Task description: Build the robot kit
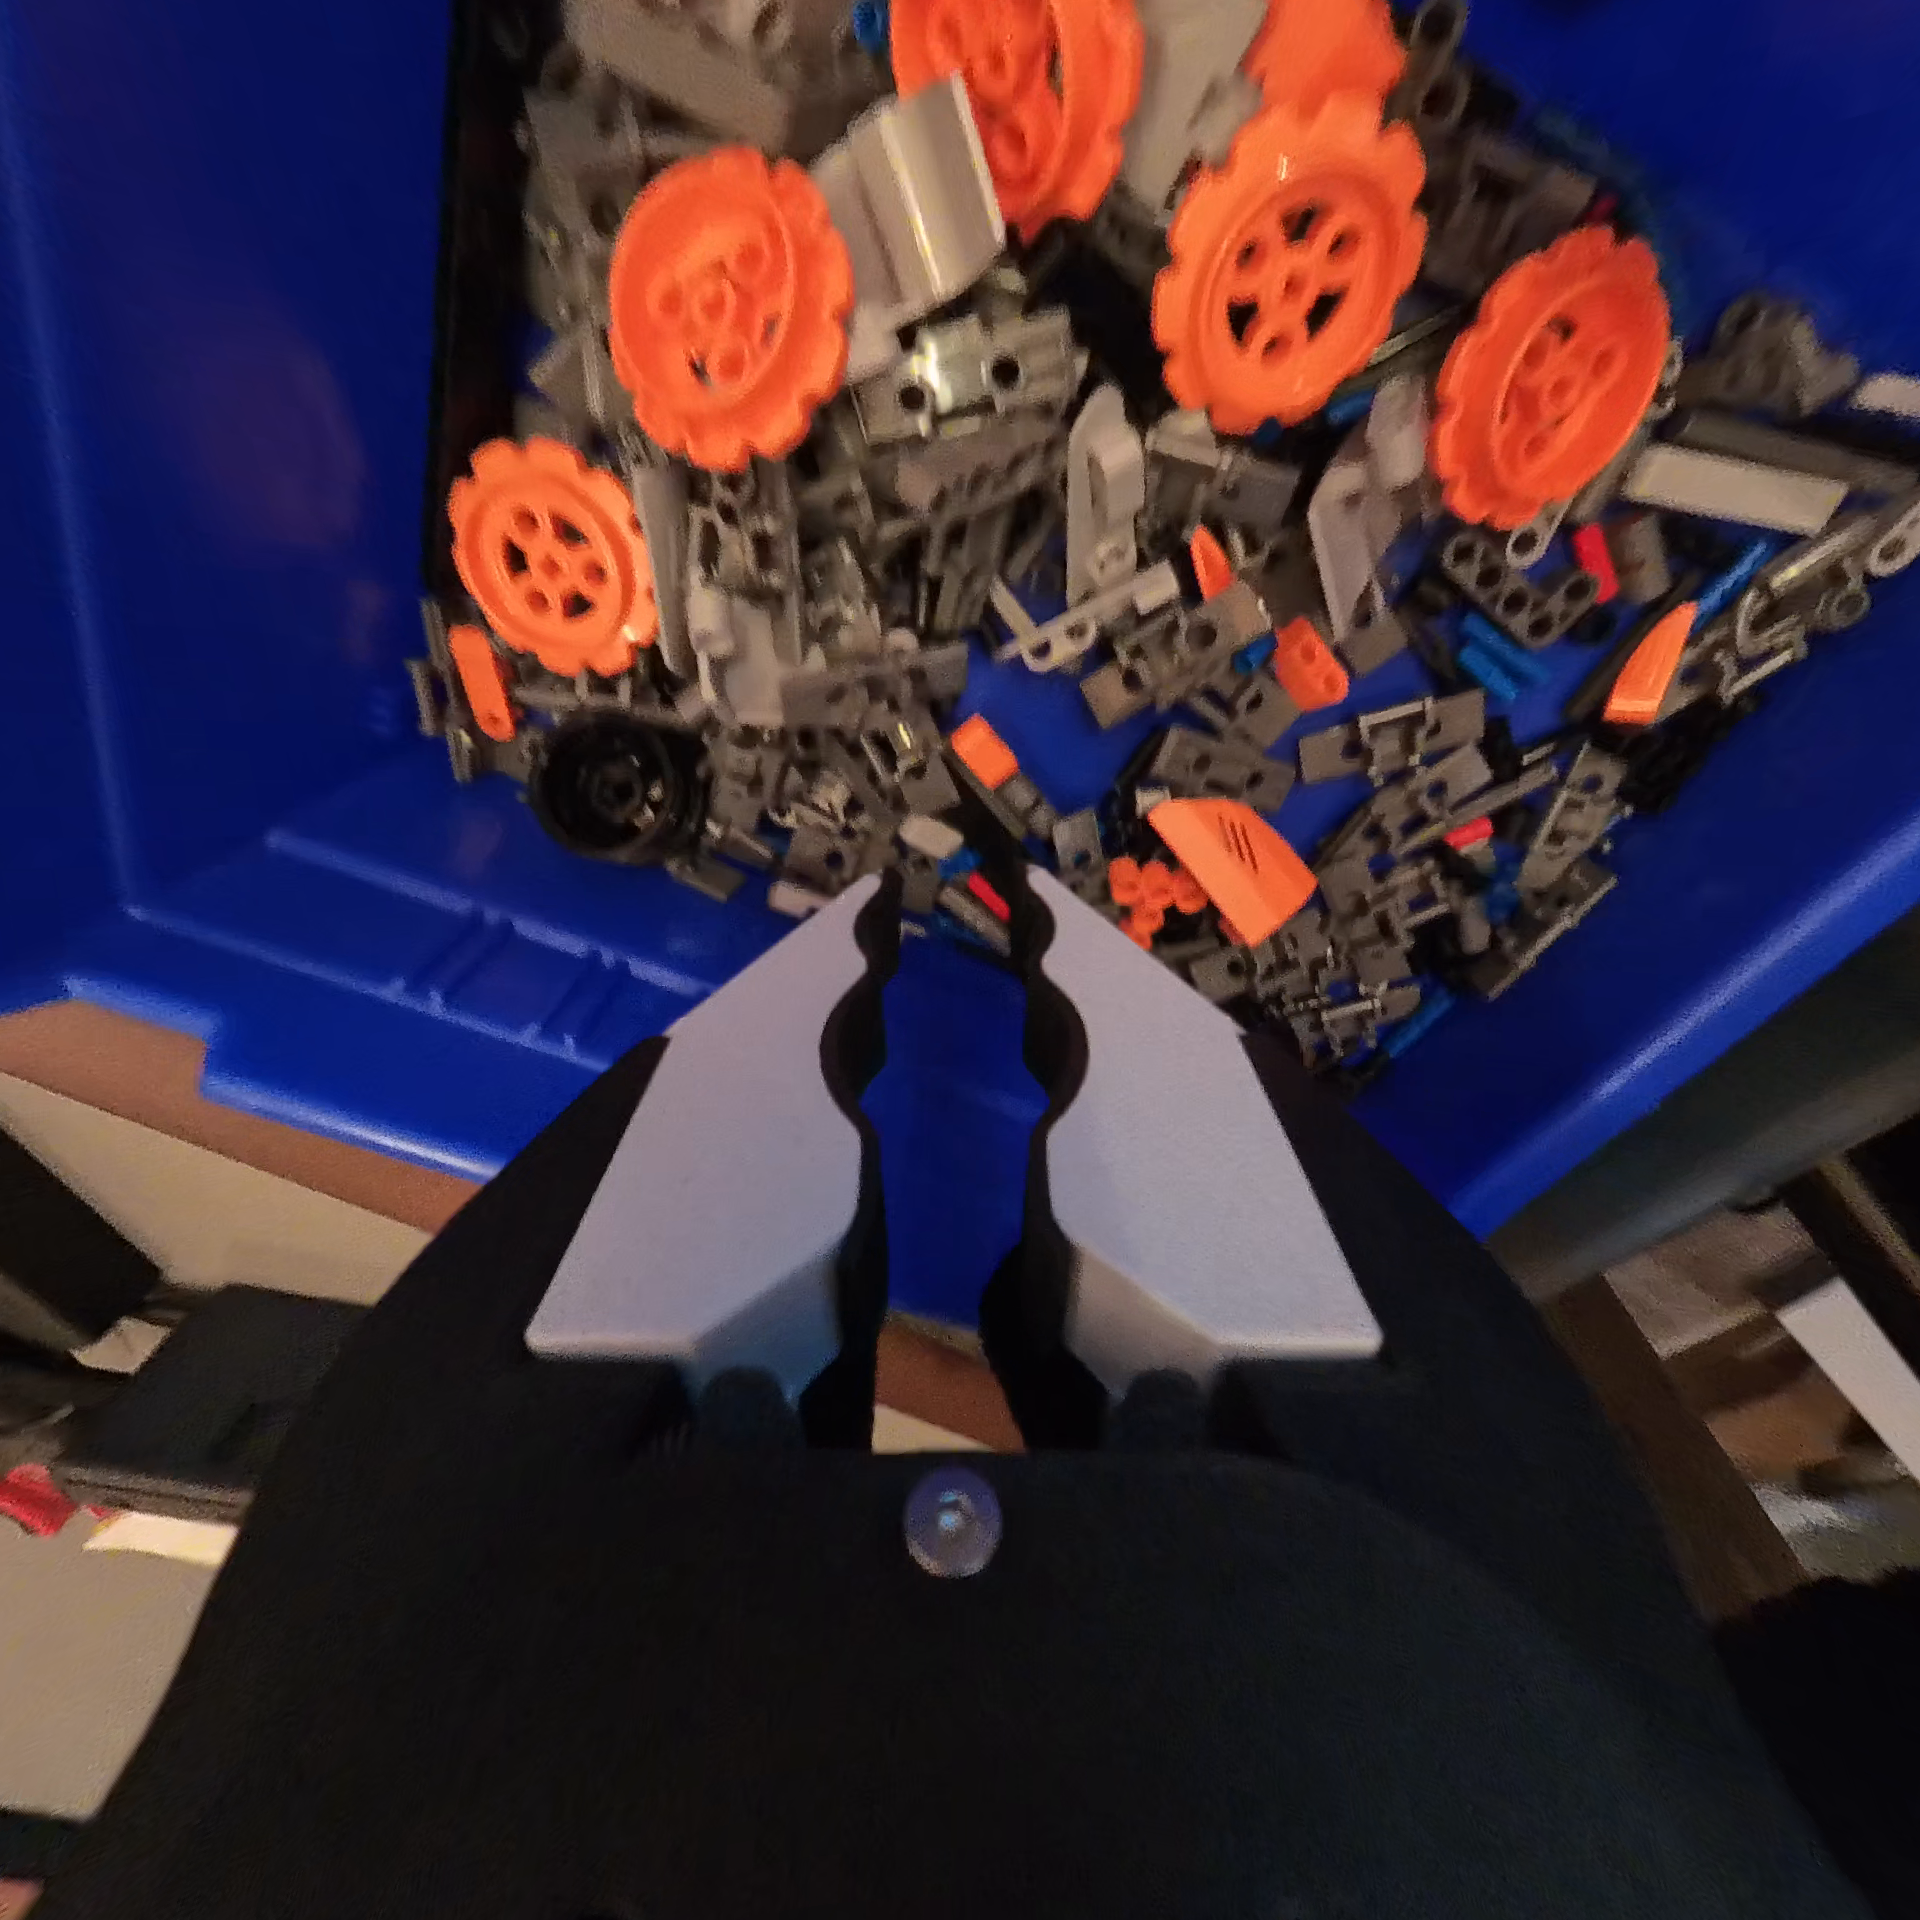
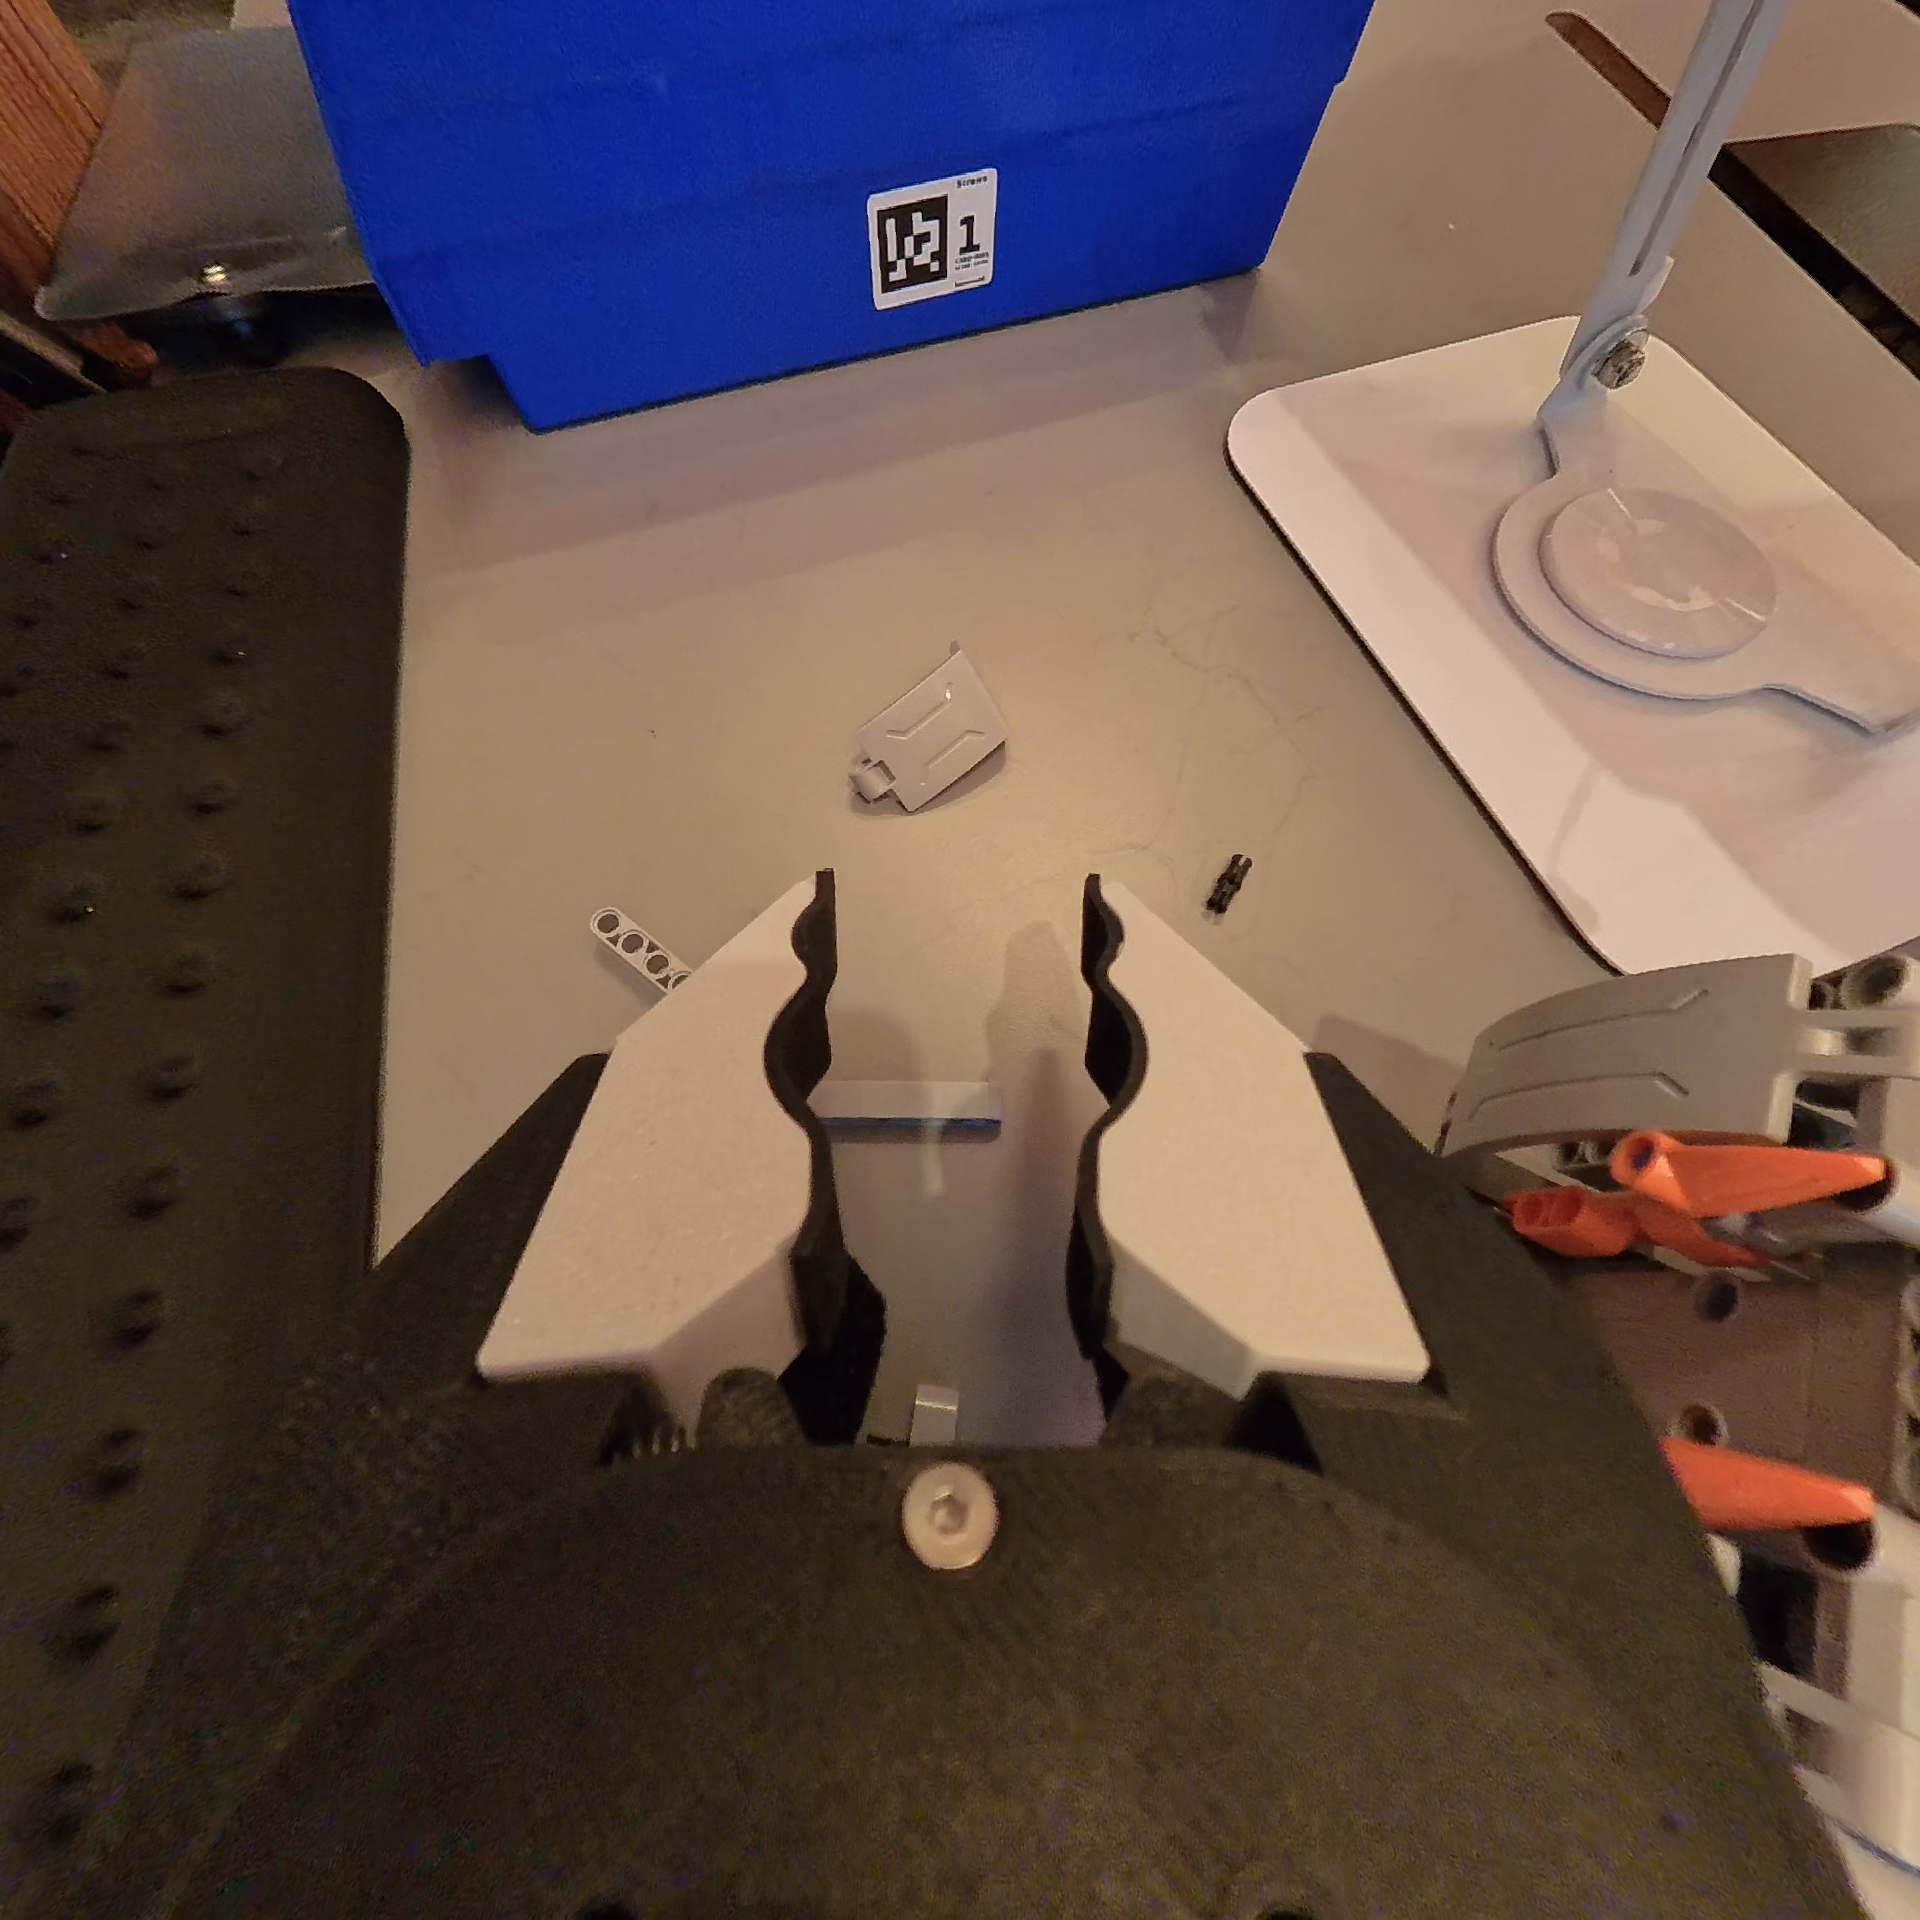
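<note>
My left gripper [image 1: 954, 894] hovers over a blue bin [image 1: 312, 883] of building-toy parts. Its fingers stand a narrow gap apart, with blue bin floor showing between them and nothing gripped. Its tips are at the near edge of the pile, by small grey beams [image 1: 831, 831] and a small orange piece [image 1: 982, 750]. Several orange toothed wheels [image 1: 1288, 270] and a black tyre [image 1: 618, 790] lie in the pile. My right gripper [image 2: 956, 878] is open and empty above a grey table [image 2: 727, 582]. A flat light grey strip [image 2: 904, 1101] lies on the table between its fingers.
In the right wrist view, a grey panel piece [image 2: 930, 732], a light grey holed beam [image 2: 634, 945] and a black pin [image 2: 1229, 881] lie loose. The blue bin [image 2: 675, 156] with a white label stands behind. A black studded mat [image 2: 156, 831] is left, a white stand base [image 2: 1455, 644] and a grey-and-orange model [image 2: 1662, 1143] right. Left tips to right tips: about 35 cm. Measured from the fingertips, the small orange piece [image 1: 982, 750] is 4 cm or so from the left gripper and 35 cm from the right.
</note>
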Tool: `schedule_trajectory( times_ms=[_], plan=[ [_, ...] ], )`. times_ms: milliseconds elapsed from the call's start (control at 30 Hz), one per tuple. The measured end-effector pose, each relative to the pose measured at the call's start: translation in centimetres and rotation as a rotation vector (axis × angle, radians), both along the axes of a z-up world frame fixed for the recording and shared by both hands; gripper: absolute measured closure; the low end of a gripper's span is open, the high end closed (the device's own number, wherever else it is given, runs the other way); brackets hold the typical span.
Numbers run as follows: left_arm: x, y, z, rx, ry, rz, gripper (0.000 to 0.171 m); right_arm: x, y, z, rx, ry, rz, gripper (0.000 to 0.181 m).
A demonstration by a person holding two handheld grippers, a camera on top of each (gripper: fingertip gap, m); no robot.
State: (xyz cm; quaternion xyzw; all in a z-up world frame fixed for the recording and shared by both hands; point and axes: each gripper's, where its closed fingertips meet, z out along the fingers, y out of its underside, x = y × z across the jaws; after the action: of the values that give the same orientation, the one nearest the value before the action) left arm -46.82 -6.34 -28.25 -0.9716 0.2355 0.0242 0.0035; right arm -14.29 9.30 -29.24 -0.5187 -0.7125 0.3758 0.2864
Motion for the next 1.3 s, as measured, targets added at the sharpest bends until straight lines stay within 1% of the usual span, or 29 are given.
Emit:
schedule_trajectory(
  times_ms=[33, 67, 100, 167, 367, 467, 533, 567, 667, 733, 767, 800, 867, 933, 1000, 1167, 1267, 1300],
  plan=[
    [-0.5, -0.6, -0.1, -0.028, 0.023, 0.004, 0.153, 0.0, 0.0, 0.0, -0.001, -0.001, 0.0, 0.136],
    [-0.8, -0.9, -0.2, -0.044, 0.045, 0.002, 0.158, 0.0, 0.0, 0.0, -0.001, 0.001, 0.0, 0.136],
    [-0.4, -1.1, -0.3, -0.057, 0.031, -0.008, 0.16, 0.0, 0.0, 0.1, 0.0, 0.003, 0.0, 0.136],
    [-0.2, -1.1, -0.6, -0.07, 0.043, -0.037, 0.16, 0.0, 0.0, 0.1, -0.001, 0.003, -0.001, 0.136],
    [0.8, -1.5, -2.7, -0.173, 0.044, -0.056, 0.16, 0.0, 0.0, 0.1, -0.003, 0.004, 0.0, 0.136],
    [0.7, -1.2, -3.3, -0.181, 0.06, -0.05, 0.16, 0.0, 0.0, 0.2, -0.006, 0.006, 0.002, 0.136],
    [-0.3, -0.9, -3.4, -0.173, 0.108, -0.025, 0.161, 0.0, -0.1, 0.3, -0.006, 0.008, 0.002, 0.137],
    [-0.4, -1.0, -3.5, -0.181, 0.104, -0.015, 0.16, 0.0, -0.1, 0.3, -0.007, 0.008, 0.003, 0.136],
    [-1.3, -0.1, -3.5, -0.135, 0.126, 0.011, 0.161, 0.0, -0.1, 0.3, -0.01, 0.01, 0.003, 0.137],
    [-2.1, 0.8, -3.0, -0.081, 0.156, 0.022, 0.163, 0.0, -0.1, 0.3, -0.011, 0.01, 0.002, 0.137],
    [-2.3, 1.3, -2.6, -0.05, 0.155, 0.037, 0.163, 0.0, 0.0, 0.3, -0.013, 0.01, 0.001, 0.137],
    [-2.1, 1.4, -2.3, -0.04, 0.124, 0.047, 0.163, 0.0, 0.0, 0.3, -0.015, 0.009, 0.001, 0.137],
    [-2.4, 1.4, -1.8, -0.029, 0.114, 0.049, 0.164, 0.0, 0.0, 0.2, -0.019, 0.007, 0.001, 0.137],
    [-1.8, 0.7, -2.0, -0.07, 0.08, 0.026, 0.163, 0.0, 0.0, 0.1, -0.021, 0.005, 0.0, 0.137],
    [-1.6, 0.2, -2.3, -0.107, 0.1, -0.017, 0.162, 0.0, 0.0, 0.1, -0.024, 0.004, 0.001, 0.137],
    [-0.7, -1.2, -3.6, -0.226, 0.076, -0.033, 0.157, 0.0, -0.1, 0.1, -0.025, 0.003, 0.005, 0.137],
    [-0.2, -1.3, -3.9, -0.249, 0.073, -0.045, 0.158, 0.0, -0.1, 0.1, -0.027, 0.003, 0.005, 0.137],
    [0.0, -1.2, -3.9, -0.243, 0.069, -0.053, 0.161, 0.0, -0.1, 0.1, -0.028, 0.002, 0.005, 0.137]
  ],
)
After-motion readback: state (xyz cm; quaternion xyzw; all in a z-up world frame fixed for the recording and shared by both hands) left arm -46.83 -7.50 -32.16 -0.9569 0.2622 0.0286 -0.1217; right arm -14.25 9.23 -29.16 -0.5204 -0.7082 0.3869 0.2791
